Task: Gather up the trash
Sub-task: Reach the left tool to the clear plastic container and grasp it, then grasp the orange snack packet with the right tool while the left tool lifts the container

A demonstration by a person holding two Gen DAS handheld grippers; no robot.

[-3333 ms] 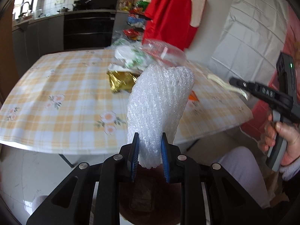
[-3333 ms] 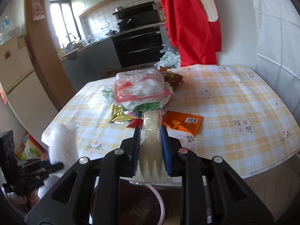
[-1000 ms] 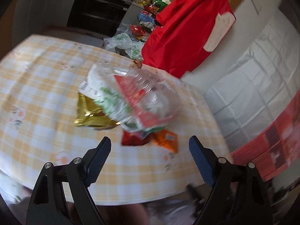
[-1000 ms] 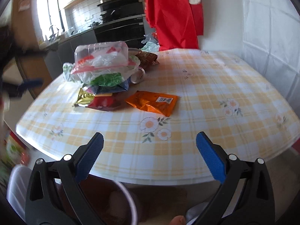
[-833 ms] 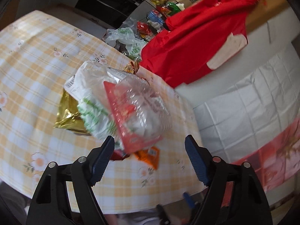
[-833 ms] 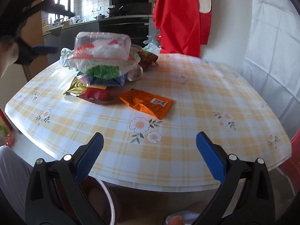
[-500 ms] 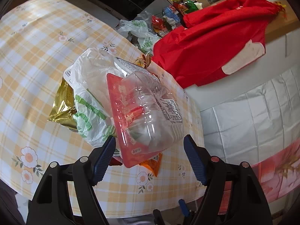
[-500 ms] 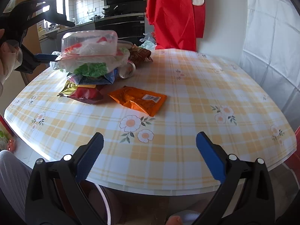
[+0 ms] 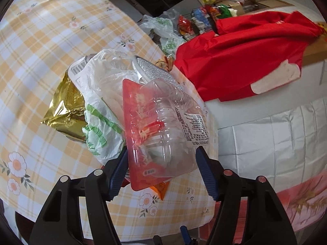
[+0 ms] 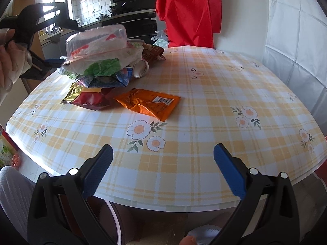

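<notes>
A clear plastic clamshell container (image 9: 163,122) with a red label tops a trash pile on the checked table (image 10: 204,81). My left gripper (image 9: 161,171) has its jaws closing around the container's near end, one blue pad on each side. I cannot see either pad pressing it. In the right wrist view the left gripper (image 10: 71,46) straddles the container (image 10: 96,38) from the left, one finger above and one below. My right gripper (image 10: 163,169) stands wide open over the table's near edge, holding nothing. An orange wrapper (image 10: 147,103) lies ahead of it.
Under the container lie a white bag with green print (image 9: 98,94), a gold foil (image 9: 63,108), a blue packet (image 10: 106,80) and a red wrapper (image 10: 90,101). A bin rim (image 10: 114,214) shows below the table edge. A red garment (image 10: 184,10) hangs behind.
The foam net and white packet held earlier are gone from both grippers. The left gripper rolled, came in on the pile and narrowed its jaws around the clear container. The right gripper barely moved.
</notes>
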